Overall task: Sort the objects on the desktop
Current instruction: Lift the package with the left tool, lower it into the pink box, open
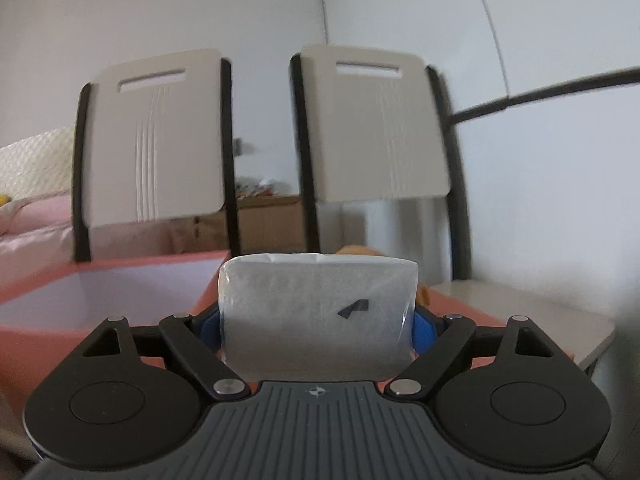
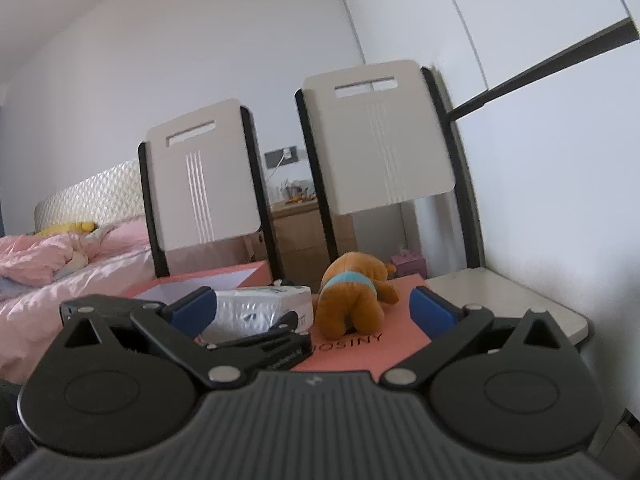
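Holding a white plastic-wrapped tissue pack [image 1: 318,316] between the blue pads of my left gripper [image 1: 318,322], I have the jaws closed against both of its short sides, and the pack fills the middle of the left wrist view. Just beyond it and to the left sits an open coral-pink box [image 1: 120,280] with a pale inside wall; I cannot see into its bottom, so I cannot tell what it already holds. From the right wrist view the same pack [image 2: 264,306] appears near the box [image 2: 208,280], on its right side, low over the desk.

My right gripper [image 2: 312,312] is spread wide with nothing between its blue pads. Ahead of it, a brown plush dog [image 2: 352,300] with a teal band lies on a flat pink lid [image 2: 360,348], to the right of the pack. A pale tabletop [image 2: 500,300] shows at the far right. Two chair backs [image 1: 156,140] stand beyond the desk, with a bed [image 2: 60,264] far left.

As I judge it, the sort is partway: the pack is in hand beside the box, either going in or being lifted away, and the plush dog lies outside the box.
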`<state>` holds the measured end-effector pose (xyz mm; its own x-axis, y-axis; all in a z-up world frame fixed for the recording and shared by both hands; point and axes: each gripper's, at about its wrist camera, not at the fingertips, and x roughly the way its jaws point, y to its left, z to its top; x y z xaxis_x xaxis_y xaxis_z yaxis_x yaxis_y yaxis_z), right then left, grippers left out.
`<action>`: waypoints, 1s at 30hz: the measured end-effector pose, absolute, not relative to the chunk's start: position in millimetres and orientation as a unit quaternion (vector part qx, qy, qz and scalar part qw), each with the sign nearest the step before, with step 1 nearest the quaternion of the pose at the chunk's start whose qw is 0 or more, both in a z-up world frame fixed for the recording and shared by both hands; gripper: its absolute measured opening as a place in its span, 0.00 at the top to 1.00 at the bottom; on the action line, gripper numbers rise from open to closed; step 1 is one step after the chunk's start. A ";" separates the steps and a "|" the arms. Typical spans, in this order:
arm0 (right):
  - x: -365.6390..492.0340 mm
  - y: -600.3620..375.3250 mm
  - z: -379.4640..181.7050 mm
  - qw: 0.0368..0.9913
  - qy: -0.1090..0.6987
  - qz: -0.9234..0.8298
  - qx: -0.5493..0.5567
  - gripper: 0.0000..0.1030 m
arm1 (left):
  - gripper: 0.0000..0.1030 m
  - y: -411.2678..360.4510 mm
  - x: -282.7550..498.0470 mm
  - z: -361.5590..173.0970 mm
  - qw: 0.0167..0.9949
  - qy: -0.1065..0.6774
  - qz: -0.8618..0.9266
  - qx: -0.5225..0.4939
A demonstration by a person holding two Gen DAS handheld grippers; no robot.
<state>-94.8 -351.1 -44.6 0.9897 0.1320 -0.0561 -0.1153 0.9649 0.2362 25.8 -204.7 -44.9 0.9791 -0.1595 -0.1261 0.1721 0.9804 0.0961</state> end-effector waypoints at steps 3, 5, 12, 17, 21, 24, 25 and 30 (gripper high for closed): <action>-97.2 -351.1 -43.6 0.991 0.027 0.054 0.123 0.00 | 0.14 -198.1 26.8 -30.3 0.994 0.040 -0.085 0.062; -96.6 -349.9 -43.5 0.991 0.029 0.052 0.123 0.00 | 0.14 -191.0 27.3 -19.5 0.994 0.028 -0.085 0.061; -83.4 -333.4 -42.1 0.991 0.041 0.062 0.111 0.00 | 0.14 -157.3 39.1 12.5 0.994 0.001 -0.081 0.070; -68.1 -312.6 -41.0 0.991 0.056 0.073 0.097 0.00 | 0.14 -128.4 53.6 13.3 0.995 0.001 -0.064 0.079; -53.9 -295.7 -41.7 0.991 0.074 0.078 0.081 0.00 | 0.14 -106.1 73.0 3.6 0.997 0.028 -0.049 0.061; -44.5 -287.0 -42.7 0.990 0.084 0.081 0.077 0.00 | 0.14 -95.6 86.8 -4.7 0.997 0.041 -0.044 0.051; -41.4 -284.6 -43.1 0.990 0.088 0.082 0.076 0.00 | 0.14 -93.3 90.7 -7.4 0.997 0.046 -0.042 0.049; -29.9 -276.1 -44.5 0.988 0.100 0.086 0.075 0.00 | 0.14 -83.4 111.2 -16.7 0.996 0.080 -0.038 0.030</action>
